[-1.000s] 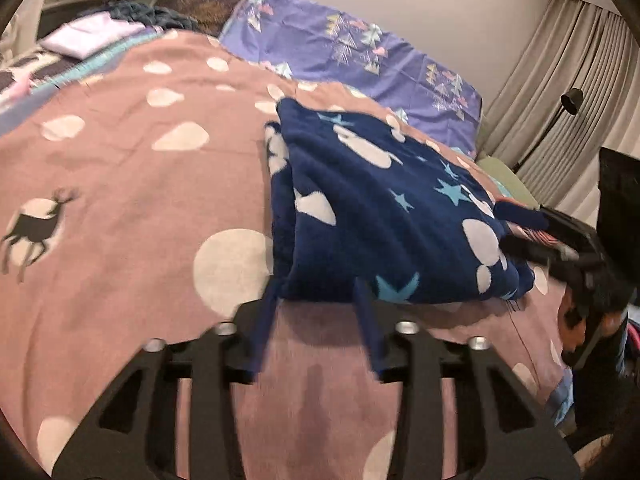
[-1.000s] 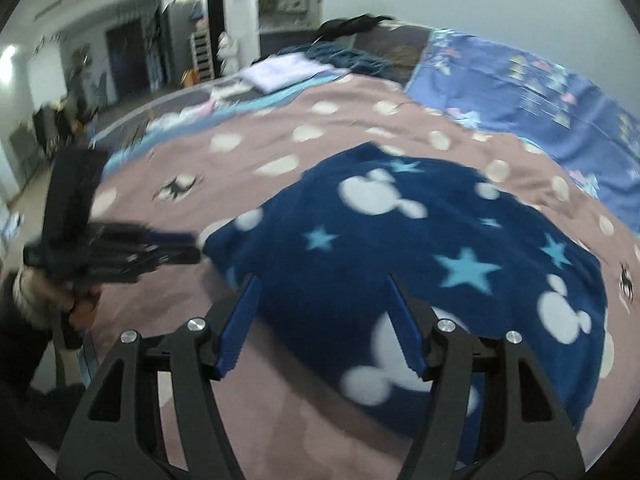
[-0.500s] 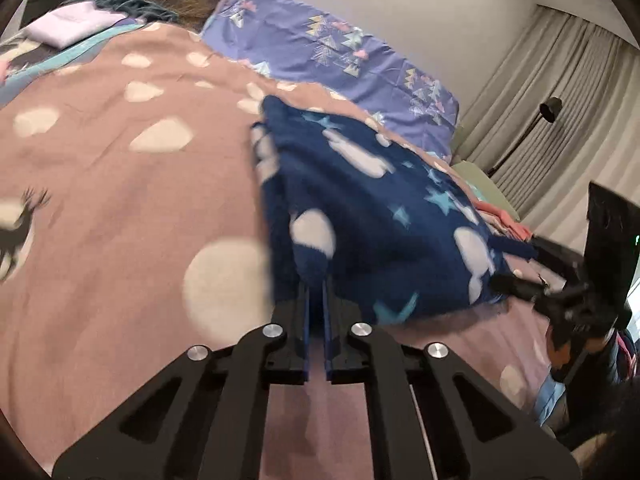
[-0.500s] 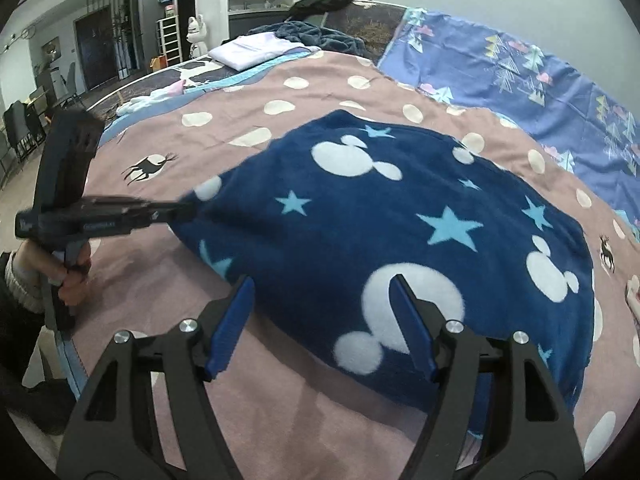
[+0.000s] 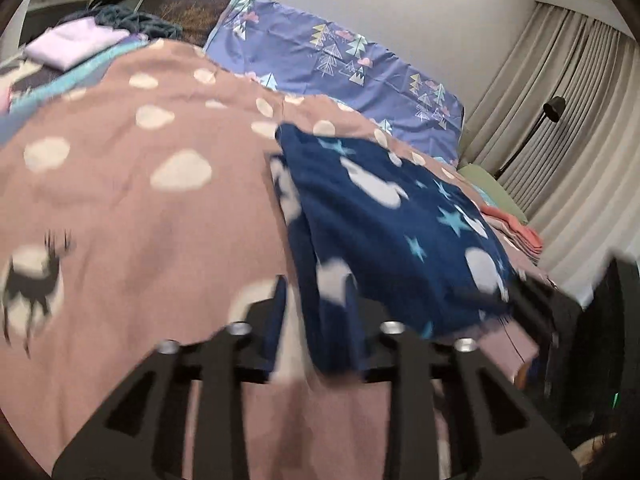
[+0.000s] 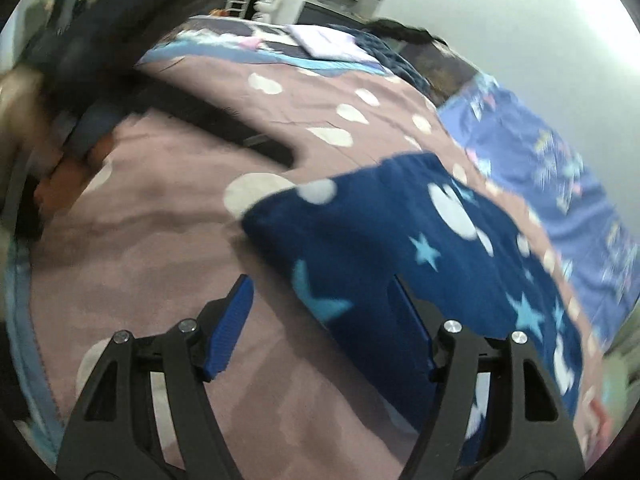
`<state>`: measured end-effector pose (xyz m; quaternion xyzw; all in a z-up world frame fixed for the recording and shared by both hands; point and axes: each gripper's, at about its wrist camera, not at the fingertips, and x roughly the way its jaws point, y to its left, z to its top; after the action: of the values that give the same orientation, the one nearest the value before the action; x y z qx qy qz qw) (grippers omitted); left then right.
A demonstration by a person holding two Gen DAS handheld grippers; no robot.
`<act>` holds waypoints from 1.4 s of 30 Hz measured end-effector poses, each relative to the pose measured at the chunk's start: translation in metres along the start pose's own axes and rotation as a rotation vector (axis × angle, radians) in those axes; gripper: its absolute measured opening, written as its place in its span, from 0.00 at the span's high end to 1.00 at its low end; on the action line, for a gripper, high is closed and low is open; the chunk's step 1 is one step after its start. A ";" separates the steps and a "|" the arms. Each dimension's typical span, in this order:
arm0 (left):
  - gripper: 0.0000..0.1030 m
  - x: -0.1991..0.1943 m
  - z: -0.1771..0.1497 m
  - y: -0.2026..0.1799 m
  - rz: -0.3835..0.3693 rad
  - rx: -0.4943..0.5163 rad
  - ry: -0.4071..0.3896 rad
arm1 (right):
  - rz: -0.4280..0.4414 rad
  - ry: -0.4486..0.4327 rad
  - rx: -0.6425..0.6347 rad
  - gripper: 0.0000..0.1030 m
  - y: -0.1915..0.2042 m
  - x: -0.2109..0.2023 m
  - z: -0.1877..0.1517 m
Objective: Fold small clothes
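A folded navy fleece garment (image 5: 384, 232) with white mouse heads and light blue stars lies on a pink spotted bedspread (image 5: 132, 216). My left gripper (image 5: 316, 312) is open, its jaws either side of the garment's near left corner. In the right wrist view the garment (image 6: 448, 248) lies ahead and to the right. My right gripper (image 6: 324, 320) is open, its jaws astride the garment's near edge. The left gripper shows there as a dark blurred shape (image 6: 224, 120) at the left. Both views are motion-blurred.
A purple tree-print pillow (image 5: 340, 64) lies at the head of the bed. A folded lilac cloth (image 5: 76, 44) and dark clothes lie at the far left. Folded pink clothes (image 5: 516, 232), a floor lamp (image 5: 536, 128) and curtains are at the right.
My left gripper shut on the garment's near corner half a second ago and has opened again. My right gripper has swung left and stayed open.
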<state>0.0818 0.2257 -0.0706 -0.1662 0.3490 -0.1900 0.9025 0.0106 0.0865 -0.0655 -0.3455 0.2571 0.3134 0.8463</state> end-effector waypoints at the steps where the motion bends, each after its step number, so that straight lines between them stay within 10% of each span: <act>1: 0.63 0.006 0.009 0.002 -0.013 0.007 0.008 | -0.011 -0.006 -0.033 0.33 0.006 0.002 0.001; 12: 0.53 0.119 0.071 0.035 -0.129 -0.177 0.137 | -0.126 0.003 -0.184 0.45 0.045 0.043 0.019; 16: 0.84 0.121 0.074 0.036 -0.163 -0.199 0.109 | -0.155 0.013 -0.194 0.82 0.045 0.060 0.025; 19: 0.87 0.111 0.070 0.031 -0.107 -0.140 0.076 | -0.101 0.000 -0.133 0.86 0.039 0.055 0.034; 26: 0.70 0.113 0.058 0.050 -0.138 -0.202 0.072 | -0.116 -0.006 -0.182 0.83 0.048 0.053 0.025; 32: 0.44 0.114 0.065 0.048 -0.170 -0.199 0.108 | -0.154 -0.050 -0.180 0.53 0.043 0.027 0.014; 38: 0.47 0.154 0.081 0.053 -0.219 -0.241 0.122 | -0.258 -0.002 -0.169 0.42 0.044 0.056 0.015; 42: 0.74 0.167 0.084 0.069 -0.215 -0.338 0.088 | -0.273 0.044 -0.155 0.80 0.043 0.081 0.031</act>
<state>0.2701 0.2240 -0.1359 -0.3431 0.3954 -0.2308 0.8202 0.0412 0.1624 -0.1173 -0.4485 0.2011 0.2066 0.8460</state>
